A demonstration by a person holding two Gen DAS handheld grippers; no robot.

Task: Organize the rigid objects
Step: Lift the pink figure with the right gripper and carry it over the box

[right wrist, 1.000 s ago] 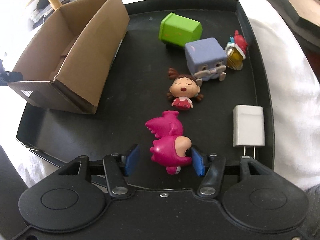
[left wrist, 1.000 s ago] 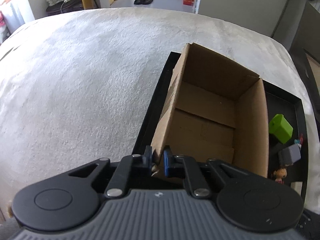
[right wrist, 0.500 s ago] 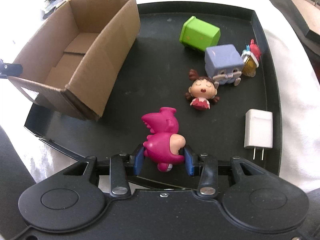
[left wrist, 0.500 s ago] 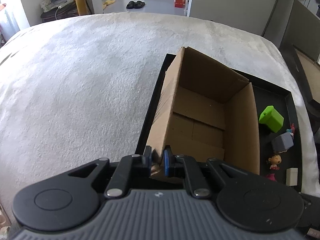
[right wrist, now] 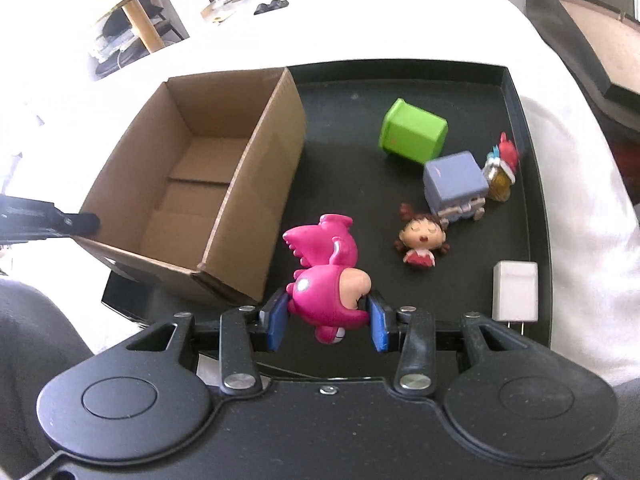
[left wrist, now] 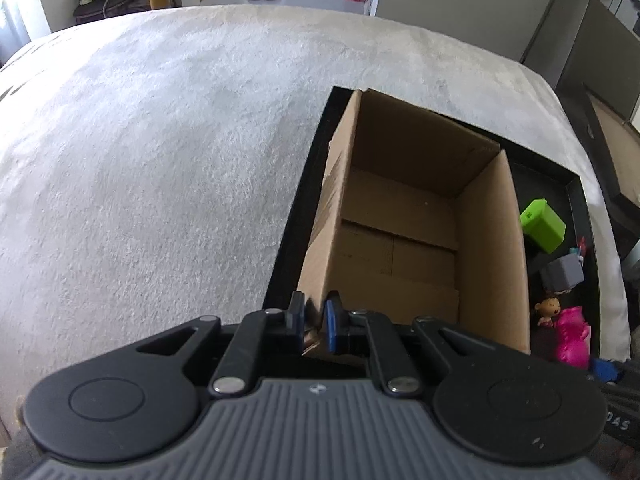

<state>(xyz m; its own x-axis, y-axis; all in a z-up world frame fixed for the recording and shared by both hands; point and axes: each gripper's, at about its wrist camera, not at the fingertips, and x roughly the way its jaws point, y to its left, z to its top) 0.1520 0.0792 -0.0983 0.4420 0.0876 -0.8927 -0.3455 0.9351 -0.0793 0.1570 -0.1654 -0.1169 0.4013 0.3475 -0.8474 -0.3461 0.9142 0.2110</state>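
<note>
The right gripper (right wrist: 328, 316) has its jaws clamped on a pink toy (right wrist: 326, 276), held above the near part of a black tray (right wrist: 516, 128), just right of an open box (right wrist: 256, 208). The left gripper (left wrist: 314, 322) pinches the box's near-left wall between its jaws. Farther right on the tray lie a doll (right wrist: 420, 240), a green block (right wrist: 414, 136), a grey cube (right wrist: 454, 184) and a white charger (right wrist: 515, 296). The tray rests on a white-covered desk (left wrist: 160, 160).
</note>
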